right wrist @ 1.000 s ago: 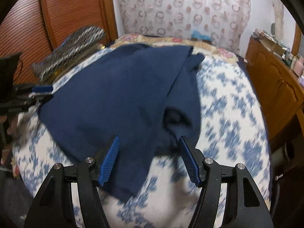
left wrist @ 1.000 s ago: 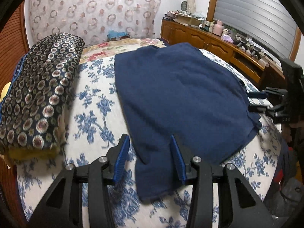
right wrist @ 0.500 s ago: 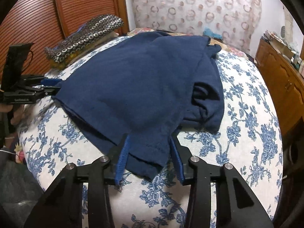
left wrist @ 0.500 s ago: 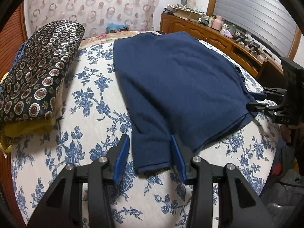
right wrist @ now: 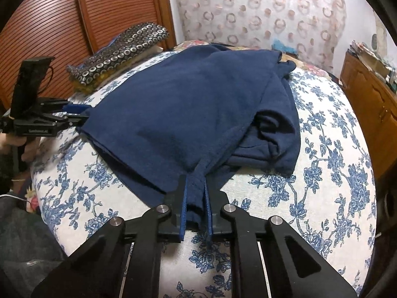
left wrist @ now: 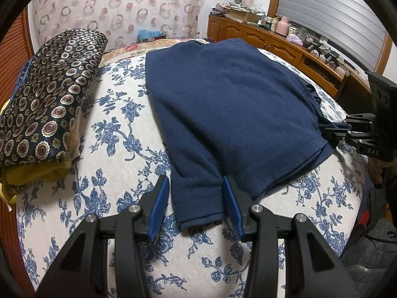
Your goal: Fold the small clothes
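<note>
A navy blue garment [left wrist: 230, 104] lies spread over the middle of a bed covered in a white sheet with blue flowers [left wrist: 116, 154]; in the left wrist view it fills the centre and right of the frame, its nearest corner reaching down toward the lower middle. The left gripper [left wrist: 196, 203] sits at the bottom of that view with its blue-padded fingers [left wrist: 158, 203] spread apart on either side of that corner; the cloth lies between them, and neither pad presses it, so the gripper is open. In the right wrist view the same garment [right wrist: 188, 109] occupies the centre, with a bunched, folded-over part at the right middle of the frame. The right gripper [right wrist: 196, 208] at the bottom centre has its two blue pads [right wrist: 183, 213] drawn close together with a gathered corner of the navy cloth pinched between them; it is closed on the garment, and the fabric pulls up into a small ridge leading into the jaws. Each view also shows the other gripper at a far corner of the cloth: the right one [left wrist: 347, 129] at the right edge of the left wrist view, the left one [right wrist: 62, 119] at the left middle of the right wrist view. A dark folded textile with ring patterns [left wrist: 47, 104] rests on the bed at the left of the left wrist view, apart from the garment; a wooden cabinet [left wrist: 280, 47] runs along the upper right.
</note>
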`<action>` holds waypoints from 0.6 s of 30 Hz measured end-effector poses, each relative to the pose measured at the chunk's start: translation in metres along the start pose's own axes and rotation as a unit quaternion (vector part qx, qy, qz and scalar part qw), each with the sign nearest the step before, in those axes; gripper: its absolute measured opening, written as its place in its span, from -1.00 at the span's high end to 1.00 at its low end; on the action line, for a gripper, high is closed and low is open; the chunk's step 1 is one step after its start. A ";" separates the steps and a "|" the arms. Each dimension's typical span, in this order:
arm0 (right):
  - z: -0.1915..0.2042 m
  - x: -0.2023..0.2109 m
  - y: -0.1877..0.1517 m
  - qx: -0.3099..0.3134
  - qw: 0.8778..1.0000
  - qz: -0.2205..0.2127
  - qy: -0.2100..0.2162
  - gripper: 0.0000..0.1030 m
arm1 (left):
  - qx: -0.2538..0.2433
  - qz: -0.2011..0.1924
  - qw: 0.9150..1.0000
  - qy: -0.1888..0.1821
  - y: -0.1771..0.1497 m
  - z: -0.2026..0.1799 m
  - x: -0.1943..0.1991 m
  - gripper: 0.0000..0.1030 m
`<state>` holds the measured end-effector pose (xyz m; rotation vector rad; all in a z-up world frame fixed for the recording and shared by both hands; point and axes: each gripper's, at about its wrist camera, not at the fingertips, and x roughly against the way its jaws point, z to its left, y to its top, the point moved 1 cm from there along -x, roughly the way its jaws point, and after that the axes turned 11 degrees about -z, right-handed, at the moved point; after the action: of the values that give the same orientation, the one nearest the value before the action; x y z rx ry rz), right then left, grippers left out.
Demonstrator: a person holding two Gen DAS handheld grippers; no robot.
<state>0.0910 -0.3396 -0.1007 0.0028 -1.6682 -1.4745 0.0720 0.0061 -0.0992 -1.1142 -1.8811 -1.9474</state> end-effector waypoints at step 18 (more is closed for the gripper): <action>-0.040 0.033 0.096 -0.032 0.990 -0.139 -0.003 0.93 | 0.014 -0.123 0.991 -0.045 0.097 0.003 0.021 0.90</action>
<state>0.1453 -0.3607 -0.0085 0.2031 -1.6761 -1.7348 0.1188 0.0007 -0.0119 -1.0189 -2.1779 -2.0184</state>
